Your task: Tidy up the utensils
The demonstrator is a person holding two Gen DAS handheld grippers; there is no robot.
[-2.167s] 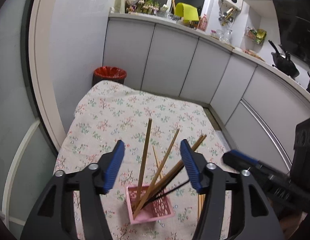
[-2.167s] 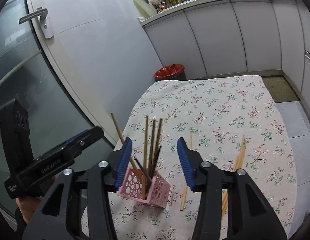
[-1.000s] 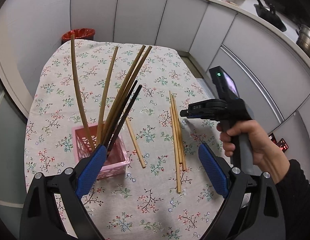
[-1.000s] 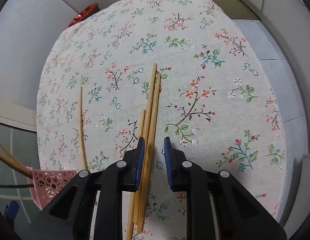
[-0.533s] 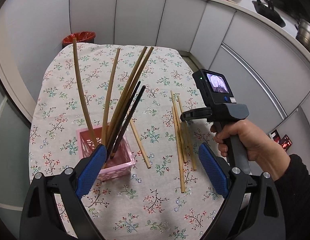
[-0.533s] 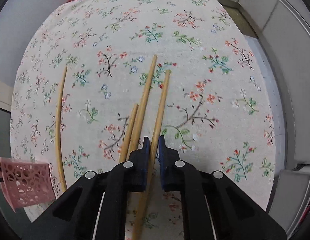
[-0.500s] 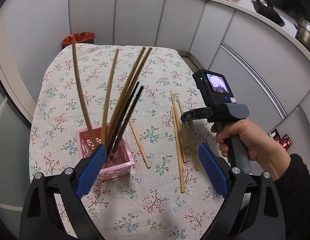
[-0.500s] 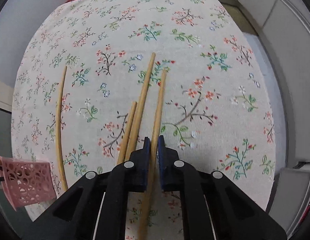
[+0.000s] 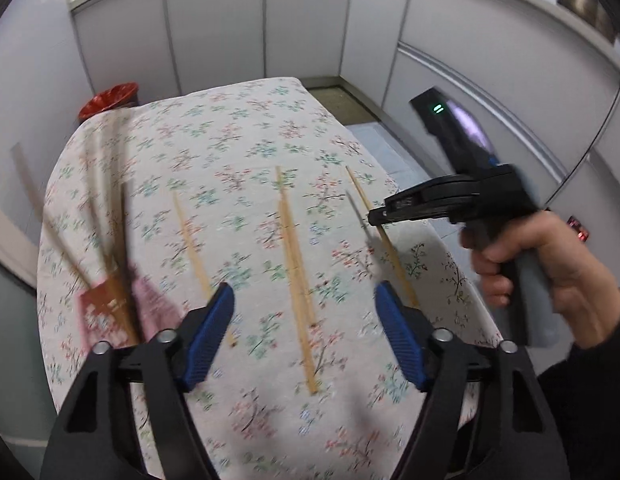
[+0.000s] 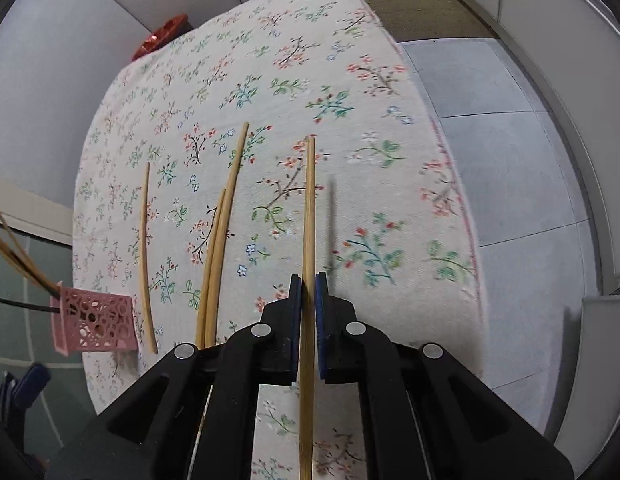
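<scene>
Far left on the floral tablecloth (image 10: 350,92): pink perforated plastic basket (image 10: 94,323), tilted, with chopsticks already in it. Next rightward, three pale bamboo chopsticks (image 10: 219,240) lying loose on the cloth. Right gripper (image 10: 308,278) clamped on one long bamboo chopstick (image 10: 310,200), lifted clear judging by its shadow, long axis straight ahead along the fingers. Basket well off to its left, so a leftward carry and tip-down likely. Left gripper (image 9: 303,334) wide open, empty, nearer the basket
</scene>
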